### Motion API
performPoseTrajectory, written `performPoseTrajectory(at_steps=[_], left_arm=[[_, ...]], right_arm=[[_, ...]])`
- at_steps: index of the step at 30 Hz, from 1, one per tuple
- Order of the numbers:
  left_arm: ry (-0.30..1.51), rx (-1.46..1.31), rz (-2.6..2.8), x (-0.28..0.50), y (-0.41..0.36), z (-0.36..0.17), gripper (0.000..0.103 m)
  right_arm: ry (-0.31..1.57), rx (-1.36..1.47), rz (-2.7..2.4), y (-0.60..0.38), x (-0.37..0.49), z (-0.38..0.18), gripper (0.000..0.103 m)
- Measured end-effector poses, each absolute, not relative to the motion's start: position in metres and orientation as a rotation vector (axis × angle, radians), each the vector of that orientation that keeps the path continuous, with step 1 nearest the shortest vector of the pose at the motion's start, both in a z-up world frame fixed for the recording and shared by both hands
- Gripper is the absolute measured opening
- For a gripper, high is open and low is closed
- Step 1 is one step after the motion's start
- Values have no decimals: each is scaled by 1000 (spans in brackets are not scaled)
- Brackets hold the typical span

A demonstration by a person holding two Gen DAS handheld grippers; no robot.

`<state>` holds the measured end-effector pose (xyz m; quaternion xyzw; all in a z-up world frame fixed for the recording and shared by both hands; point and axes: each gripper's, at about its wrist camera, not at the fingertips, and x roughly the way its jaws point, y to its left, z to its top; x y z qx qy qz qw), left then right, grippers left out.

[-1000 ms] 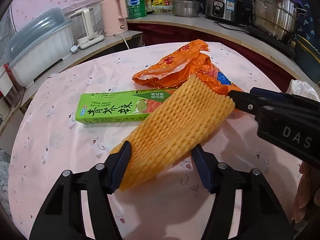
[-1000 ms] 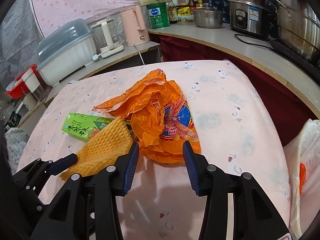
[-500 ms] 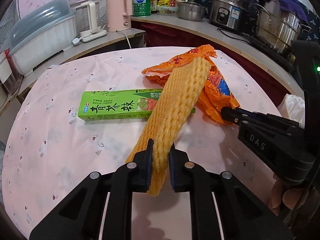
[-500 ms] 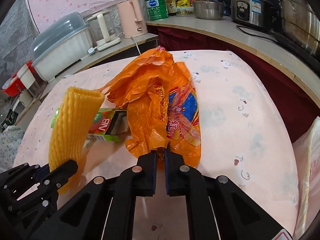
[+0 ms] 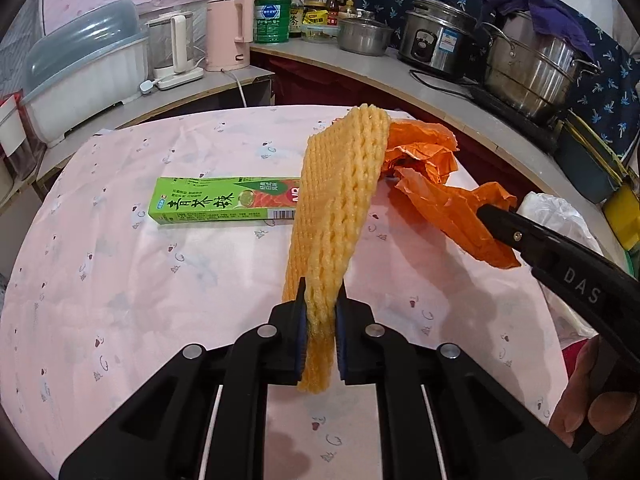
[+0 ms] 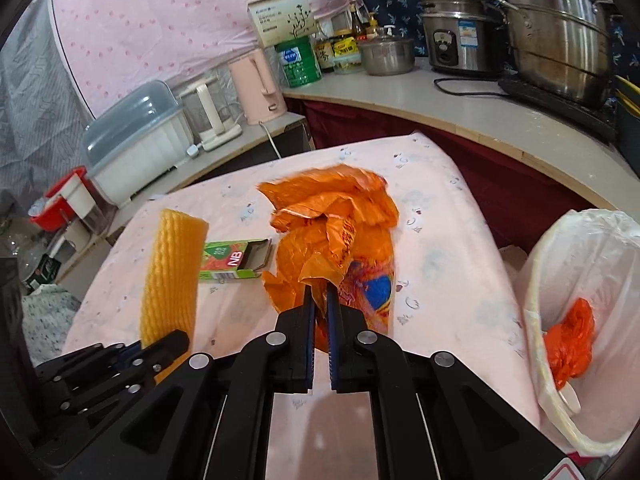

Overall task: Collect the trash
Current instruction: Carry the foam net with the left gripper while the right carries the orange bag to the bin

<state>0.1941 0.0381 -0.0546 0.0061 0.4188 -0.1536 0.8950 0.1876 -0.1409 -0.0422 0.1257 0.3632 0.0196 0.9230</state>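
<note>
Foam net (image 5: 338, 196) pinched at its near end by left hand-held gripper (image 5: 321, 328), long axis pointing away, orange bag (image 6: 336, 236) clenched in right hand-held gripper (image 6: 319, 320)

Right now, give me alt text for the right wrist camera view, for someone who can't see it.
The right gripper pinches a crumpled orange plastic bag over a table with a pink cloth. To its left, the left gripper holds up a yellow foam fruit net near an open green box. A white-lined trash bin stands at the right edge.
</note>
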Motion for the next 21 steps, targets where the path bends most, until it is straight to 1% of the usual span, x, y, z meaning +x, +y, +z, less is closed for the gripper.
performPoseTrajectory(at_steps=[14,21], left_arm=[[832,3,-348,140,23,-25,11],[810,26,-365,123,9,-13,11]], right_arm=[[593,318,71,-155,112,19,5],[555,335,52,-169,87,32,5]])
